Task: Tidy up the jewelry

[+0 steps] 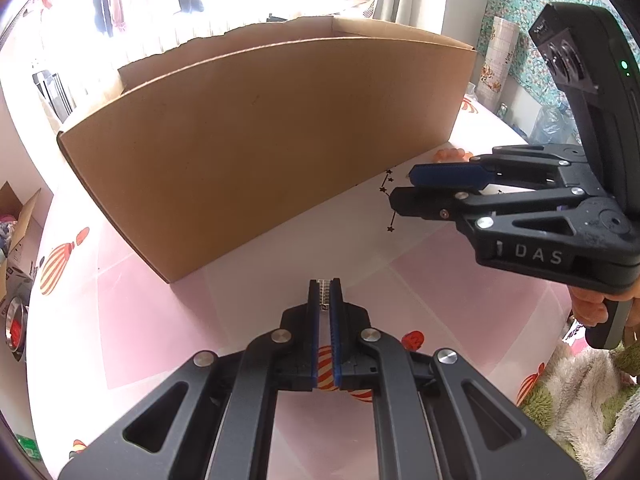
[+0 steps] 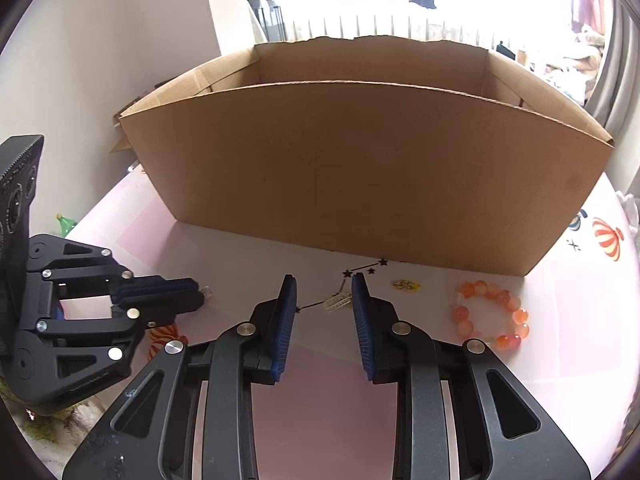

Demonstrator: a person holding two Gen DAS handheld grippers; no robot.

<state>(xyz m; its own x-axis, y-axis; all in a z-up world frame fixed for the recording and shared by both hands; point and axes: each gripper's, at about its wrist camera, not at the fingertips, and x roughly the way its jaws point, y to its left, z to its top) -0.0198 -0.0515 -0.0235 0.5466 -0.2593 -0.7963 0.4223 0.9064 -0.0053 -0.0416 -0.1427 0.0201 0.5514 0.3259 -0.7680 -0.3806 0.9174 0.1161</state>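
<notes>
Left gripper (image 1: 325, 292): my jaws are together, clamped on a small silver ridged piece (image 1: 325, 287), probably a clasp or short chain link. It sits at the fingertips, lower centre of the left wrist view, just short of the cardboard box (image 1: 256, 152).

Right gripper (image 2: 325, 296): jaws apart, nothing pinched. Between the tips, centre of the right wrist view, lies a pale ridged charm (image 2: 339, 302) on a thin black star chain (image 2: 370, 269). The chain's long axis runs diagonally, from lower left by my left fingertip up to the right toward the box wall.

The charm lies just ahead of the right tips and slightly right of centre, so the right hand is the nearer one. I judge a straight descent would bracket it, with the jaws closing across the chain rather than along it.

Other jewellery on the pink tablecloth (image 2: 328, 420): small gold piece (image 2: 406, 285) and orange bead bracelet (image 2: 490, 316), both right of my fingers, outside the box.
</notes>
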